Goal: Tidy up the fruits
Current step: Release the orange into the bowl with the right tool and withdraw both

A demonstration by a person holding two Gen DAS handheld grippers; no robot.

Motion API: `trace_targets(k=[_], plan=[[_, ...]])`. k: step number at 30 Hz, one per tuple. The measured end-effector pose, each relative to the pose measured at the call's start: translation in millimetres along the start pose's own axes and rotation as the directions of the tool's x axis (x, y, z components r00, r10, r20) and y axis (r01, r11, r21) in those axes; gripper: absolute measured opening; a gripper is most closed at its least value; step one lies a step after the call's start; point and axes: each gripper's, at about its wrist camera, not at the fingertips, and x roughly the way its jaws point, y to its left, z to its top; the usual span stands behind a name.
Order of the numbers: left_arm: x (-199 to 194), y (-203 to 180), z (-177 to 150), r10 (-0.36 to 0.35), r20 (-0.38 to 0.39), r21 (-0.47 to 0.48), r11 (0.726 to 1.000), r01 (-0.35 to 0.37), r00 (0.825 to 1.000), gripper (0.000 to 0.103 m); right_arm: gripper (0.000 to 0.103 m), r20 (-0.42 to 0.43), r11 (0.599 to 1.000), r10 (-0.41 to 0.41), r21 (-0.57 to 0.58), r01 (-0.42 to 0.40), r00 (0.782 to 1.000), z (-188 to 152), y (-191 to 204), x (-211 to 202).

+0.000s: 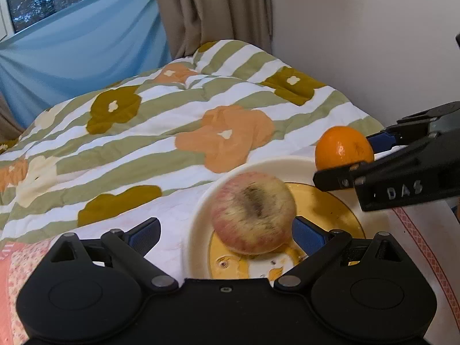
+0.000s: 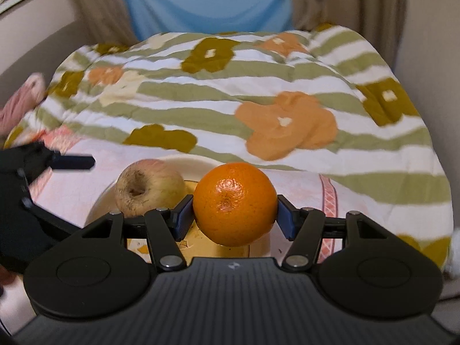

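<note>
So it's a bed setup: a big quilt (image 2: 230, 86) with green stripes and orange and olive flowers fills most of both views, with blue fabric (image 1: 80, 43) and beige curtains (image 1: 210, 8) behind it along the top of the frame. A pinkish patterned cloth (image 2: 72, 189) lies over the near part of the bed.

The left gripper (image 1: 227, 231) sits low in the bottom centre of its own view, fingers spread wide and let go. The apple lies between them, a clear gap on the left, the right blue pad (image 1: 306, 234) just beside it; touching or not, can't tell. The right gripper (image 2: 231, 215) reaches in from the right edge of the left view, roughly level, and is clamped on the orange (image 2: 234, 202), a blue pad pressed to each side.

A cream plate (image 1: 201, 215) with a yellow centre sits on the cloth, lower middle. The apple (image 1: 253, 212) rests in it, lying on its side: in the right view its dark dimple faces the camera, a bit blurry. The orange hangs over the plate's right side, its navel end towards the right camera. It's round, so no real long axis.
</note>
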Motion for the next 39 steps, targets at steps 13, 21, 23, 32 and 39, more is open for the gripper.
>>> trace_targets(k=[13,21,23,32,39], plan=[[-23,15,-21,0.058,-0.016,-0.082,0.995,-0.059,0.998,0.100,0.075,0.003,0.960,0.035,-0.279,-0.033,0.999,-24,28,20],[-32,15,-24,0.068,-0.011,-0.108,0.992,-0.069,0.998,0.100,0.103,0.096,0.933,-0.059,-0.349,0.090,0.994,-30,40,6],[-34,14,-25,0.067,-0.010,-0.112,0.991,-0.067,0.998,0.100,0.103,0.089,0.940,-0.057,-0.331,0.083,0.994,-31,38,4],[-66,10,-23,0.072,0.028,-0.126,0.990,-0.068,0.997,0.100,0.103,0.120,0.959,-0.067,-0.266,0.097,0.991,-27,37,-40],[-118,7,-27,0.111,0.087,-0.156,0.983,-0.096,0.990,0.100,0.103,0.124,0.966,-0.082,-0.233,0.110,0.989,-30,54,-89]])
